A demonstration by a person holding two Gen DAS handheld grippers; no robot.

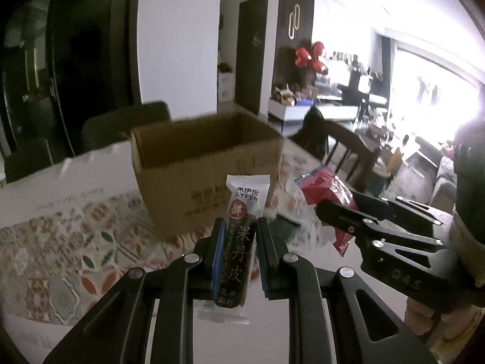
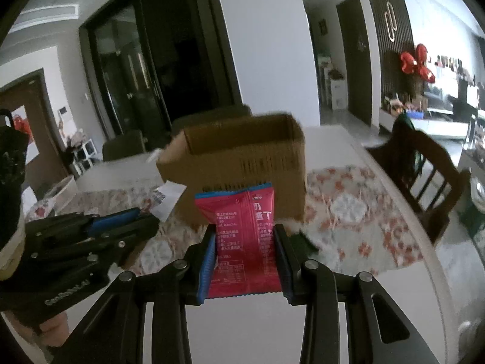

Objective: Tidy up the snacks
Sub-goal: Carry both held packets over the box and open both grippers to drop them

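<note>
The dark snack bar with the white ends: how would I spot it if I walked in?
Find the open cardboard box on the patterned tablecloth. In front of it, the left gripper pinches a slim snack bar standing upright. Unlike the wide red packet in the right gripper, it is narrow and dark, with white crimped ends.

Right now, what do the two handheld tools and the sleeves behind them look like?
Both tools, left and right, are black metal linkages with silver pivot bolts and ribbed blue finger pads. The left tool's body bears pale lettering. Each wrist shows a dark sleeve with a pale cuff.
</note>
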